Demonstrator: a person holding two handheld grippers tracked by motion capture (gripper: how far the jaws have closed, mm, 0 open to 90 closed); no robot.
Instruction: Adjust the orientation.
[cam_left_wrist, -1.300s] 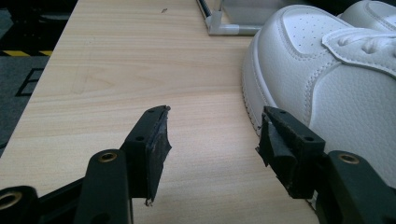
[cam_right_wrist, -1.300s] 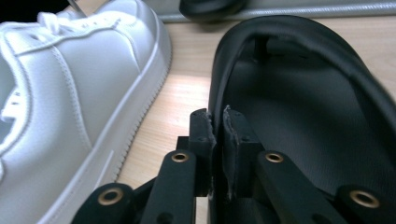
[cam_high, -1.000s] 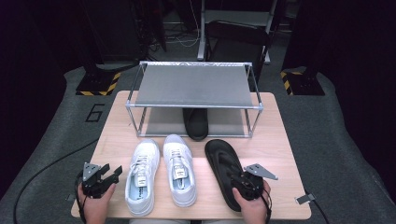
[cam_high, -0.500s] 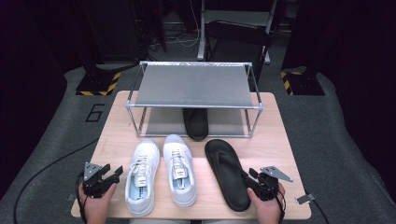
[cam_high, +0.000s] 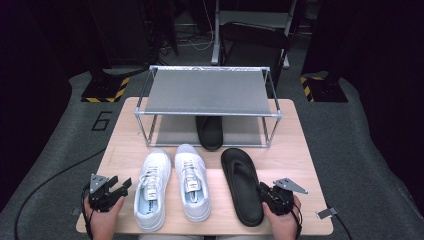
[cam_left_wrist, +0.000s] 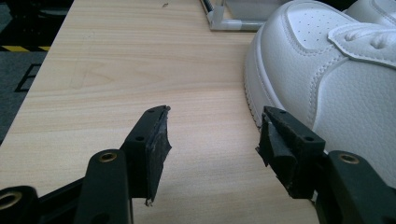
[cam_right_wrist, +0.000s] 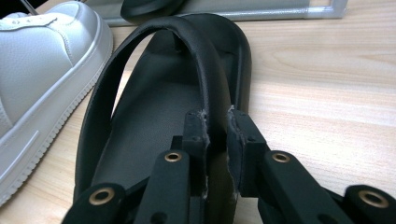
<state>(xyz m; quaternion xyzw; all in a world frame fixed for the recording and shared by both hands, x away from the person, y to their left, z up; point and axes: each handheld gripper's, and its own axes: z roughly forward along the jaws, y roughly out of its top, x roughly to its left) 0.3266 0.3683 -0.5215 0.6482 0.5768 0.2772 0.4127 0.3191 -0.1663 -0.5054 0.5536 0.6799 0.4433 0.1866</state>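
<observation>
High view: right gripper (cam_high: 265, 191) low at the near right of the table (cam_high: 300, 150), held in a hand (cam_high: 282, 220) coming in from the bottom edge, jaws turned toward the right edge of the black flip-flop (cam_high: 242, 185). Now set against the sandal's rim, where a second ago sat over its heel. Left gripper (cam_high: 119, 187) resting at the near left corner, unmoved, jaws spread, just beside the left white sneaker (cam_high: 151, 189). Flip-flop flat on the table, right of the sneaker pair, toe toward the metal rack (cam_high: 207, 95); its mate (cam_high: 209, 131) under the rack.

Left gripper view: left gripper (cam_left_wrist: 212, 140) released, bare wood between the jaws, sneaker (cam_left_wrist: 327, 79) just right of them.

Right gripper view: right gripper (cam_right_wrist: 217, 126) just closing, now clenched on the flip-flop's arched strap (cam_right_wrist: 205, 74), pads pressing both sides. Matte black, thick-soled.
</observation>
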